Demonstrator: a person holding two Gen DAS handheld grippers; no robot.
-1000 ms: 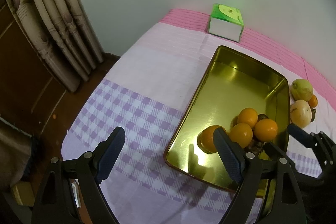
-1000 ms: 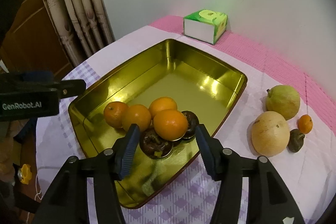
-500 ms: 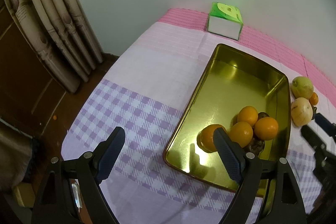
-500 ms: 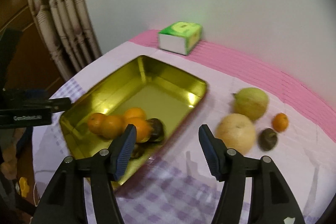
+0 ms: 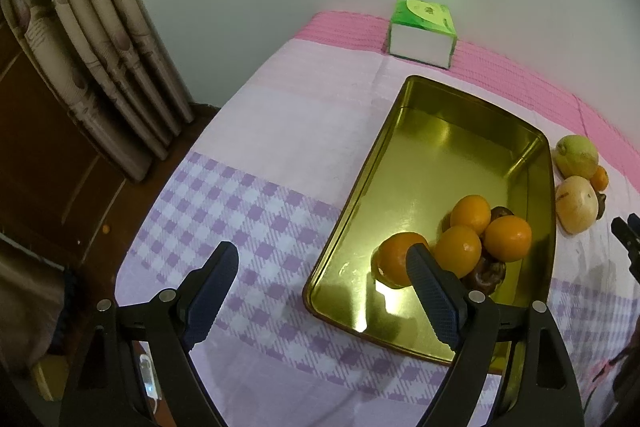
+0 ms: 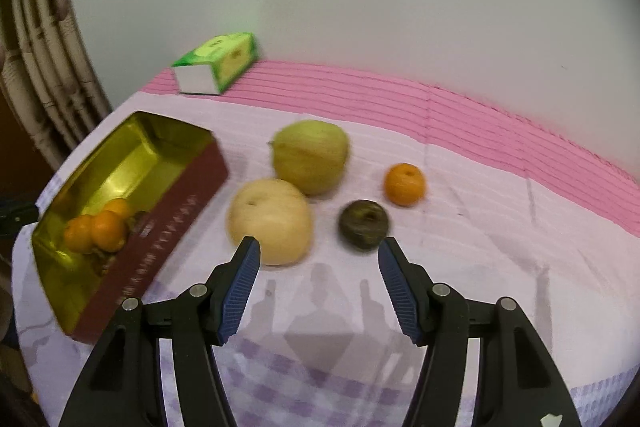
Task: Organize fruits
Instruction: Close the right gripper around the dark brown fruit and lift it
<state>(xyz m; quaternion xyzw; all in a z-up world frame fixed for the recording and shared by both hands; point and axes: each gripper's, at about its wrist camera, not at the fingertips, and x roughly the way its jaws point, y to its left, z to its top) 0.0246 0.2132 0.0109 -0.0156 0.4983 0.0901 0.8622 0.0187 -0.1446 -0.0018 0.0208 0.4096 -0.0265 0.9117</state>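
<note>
A gold tin tray [image 5: 448, 155] [image 6: 120, 155] holds several oranges [image 5: 508, 233] [image 6: 106, 231] and dark brown fruits [image 5: 486, 273] at its near end. On the cloth to the tray's right lie a pale yellow round fruit [image 6: 270, 221] [image 5: 576, 203], a green pear-like fruit [image 6: 310, 157] [image 5: 578, 155], a small orange [image 6: 404, 183] [image 5: 599, 178] and a dark brown fruit [image 6: 363, 223]. My right gripper [image 6: 319, 251] is open and empty, just in front of the yellow and dark fruits. My left gripper [image 5: 322, 259] is open and empty over the tray's near left edge.
A green and white tissue box [image 5: 422, 33] [image 6: 218, 67] stands at the back by the wall. Curtains [image 5: 100, 39] hang left, where the table edge drops to a brown floor. The cloth is pink at the back and purple-checked near me.
My right gripper has swung right, from over the tray to the loose fruits on the cloth. My left gripper has stayed almost still.
</note>
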